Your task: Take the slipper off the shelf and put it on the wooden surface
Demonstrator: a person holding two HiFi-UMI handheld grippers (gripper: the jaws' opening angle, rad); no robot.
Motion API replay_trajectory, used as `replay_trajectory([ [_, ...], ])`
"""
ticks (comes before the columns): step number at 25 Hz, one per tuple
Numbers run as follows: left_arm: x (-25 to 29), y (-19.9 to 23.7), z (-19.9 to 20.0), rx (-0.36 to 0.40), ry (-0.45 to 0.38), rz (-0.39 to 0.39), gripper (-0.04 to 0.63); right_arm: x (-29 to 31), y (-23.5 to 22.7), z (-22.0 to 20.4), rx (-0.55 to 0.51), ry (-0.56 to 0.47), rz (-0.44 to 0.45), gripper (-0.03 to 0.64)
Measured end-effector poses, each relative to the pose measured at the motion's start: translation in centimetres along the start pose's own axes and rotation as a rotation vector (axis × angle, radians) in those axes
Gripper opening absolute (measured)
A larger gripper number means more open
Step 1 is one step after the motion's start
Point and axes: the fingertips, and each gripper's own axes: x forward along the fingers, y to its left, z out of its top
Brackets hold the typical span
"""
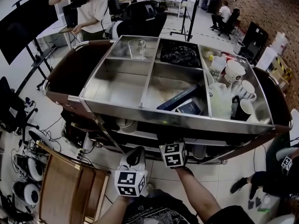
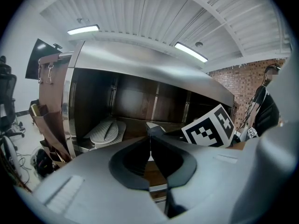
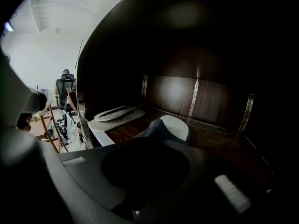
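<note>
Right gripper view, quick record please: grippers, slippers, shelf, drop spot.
right gripper: appears shut on slipper, reaching inside shelf
left gripper: shut, empty, outside the shelf, pointing at it
other slippers: two, overlapping, lying flat at the shelf's front left edge
wooden surface: lower left in the head view; slipper not yet there

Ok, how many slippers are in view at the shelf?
2. One slipper lies at the shelf's left front edge; the other slipper is gripped in the right tool's tips. The dark shelf may hide more.
</note>
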Motion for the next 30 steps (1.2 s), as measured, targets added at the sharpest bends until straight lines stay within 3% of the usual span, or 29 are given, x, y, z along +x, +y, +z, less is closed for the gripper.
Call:
replay_trajectory([
  [14,-1.9,-0.1,0.6,0.012,-0.005,-0.004,0.000,-3.6,2.8,1.1,-0.025,-0.056,0.016,0.011],
  [30,-9.7,1.3,-0.6,0.002,-0.046,0.087,0.000,-9.8,10.6,1.6,-0.044,-0.104,0.063,0.011],
])
